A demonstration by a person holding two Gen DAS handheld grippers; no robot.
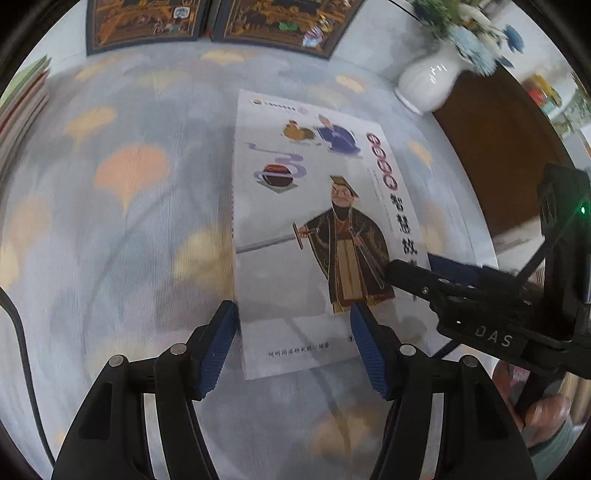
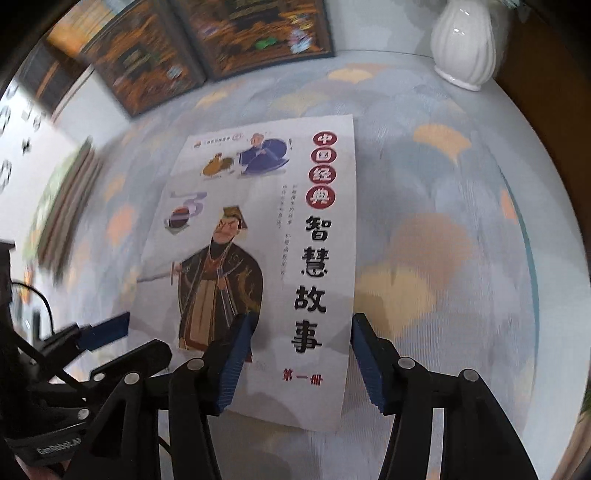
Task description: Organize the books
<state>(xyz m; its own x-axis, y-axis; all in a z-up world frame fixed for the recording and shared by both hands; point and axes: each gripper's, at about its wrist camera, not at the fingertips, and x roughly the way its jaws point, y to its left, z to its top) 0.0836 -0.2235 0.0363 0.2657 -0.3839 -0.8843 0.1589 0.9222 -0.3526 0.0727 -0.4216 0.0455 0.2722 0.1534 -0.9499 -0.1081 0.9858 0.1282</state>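
pale leaf-patterned tablecloth carries one white illustrated book lying flat. left gripper, jaws partly open and holding nothing, straddles its near left edge; right gripper, likewise parted and empty, brackets its near right edge. only the left view shows flowers above the white vase.

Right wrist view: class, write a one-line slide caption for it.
Right gripper held open over the near end of a white storybook lying flat on a patterned tablecloth, white vase behind.
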